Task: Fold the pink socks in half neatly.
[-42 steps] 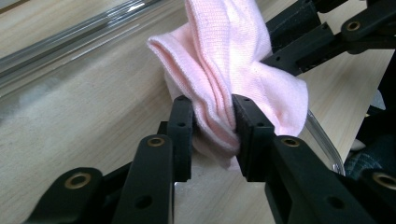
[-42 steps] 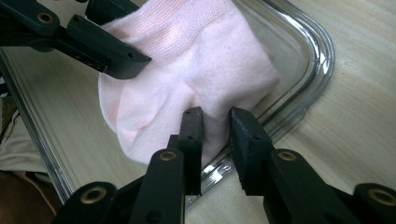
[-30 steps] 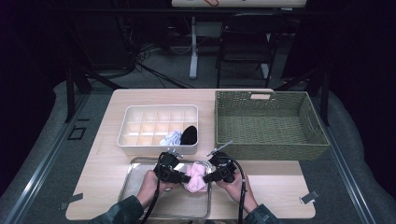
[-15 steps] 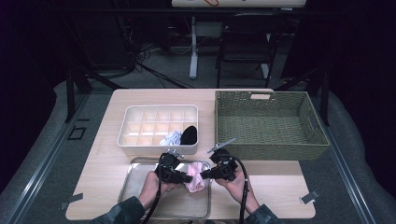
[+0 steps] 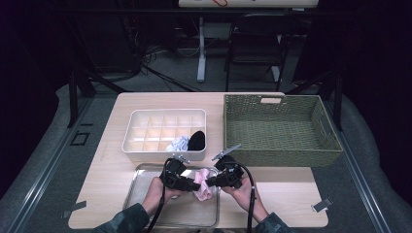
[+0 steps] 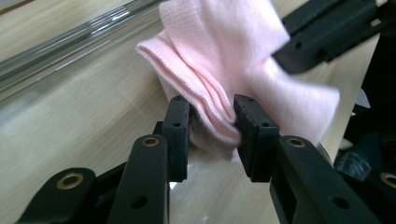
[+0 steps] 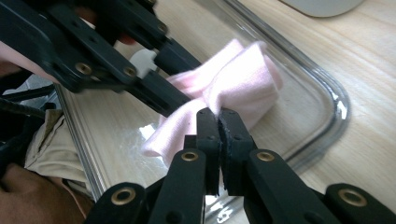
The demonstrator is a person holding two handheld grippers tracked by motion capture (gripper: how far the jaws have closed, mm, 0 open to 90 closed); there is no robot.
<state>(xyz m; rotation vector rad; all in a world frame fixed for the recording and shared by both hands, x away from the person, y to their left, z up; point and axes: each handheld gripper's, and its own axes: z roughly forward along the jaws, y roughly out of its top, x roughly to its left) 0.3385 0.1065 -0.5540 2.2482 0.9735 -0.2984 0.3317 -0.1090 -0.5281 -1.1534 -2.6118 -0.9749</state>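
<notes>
Gripping a folded pink cloth [image 5: 204, 187] from both sides, the two hand-held grippers meet low in the middle of the high view, over a clear tray [image 5: 141, 194] that lies on the wooden table [image 5: 111, 165]. In that view the left gripper [image 5: 197, 186] sits just left of the cloth and the right gripper [image 5: 210, 183] just right of it, each in a hand [image 5: 158, 194] that comes in from the bottom edge. In the left gripper view, its own two black jaws rise from the bottom centre with the layered edge of the pink cloth [image 6: 219, 74] between them; these jaws have just been opening, and while the right pad lies against the fabric, the left pad sits right at the fold, so I cannot tell whether they press on it. The other gripper's jaw crosses the upper right of that view and lies on the cloth. In the right gripper view, the right gripper [image 7: 218, 116] has its jaws drawn together on a thin edge of the pink cloth [image 7: 233, 79], pinching it at centre frame, while the left gripper [image 7: 163, 74] reaches in from the upper left onto the same cloth. The cloth hangs just above the tray [image 7: 336, 102], whose rounded glassy rim curves along the right of that view. Behind the tray in the high view stands a white divided box [image 5: 145, 128] with a pale cloth [image 5: 178, 143] and a black cloth [image 5: 197, 140] in its near compartments, and to the right of it a green woven basket [image 5: 277, 128].
</notes>
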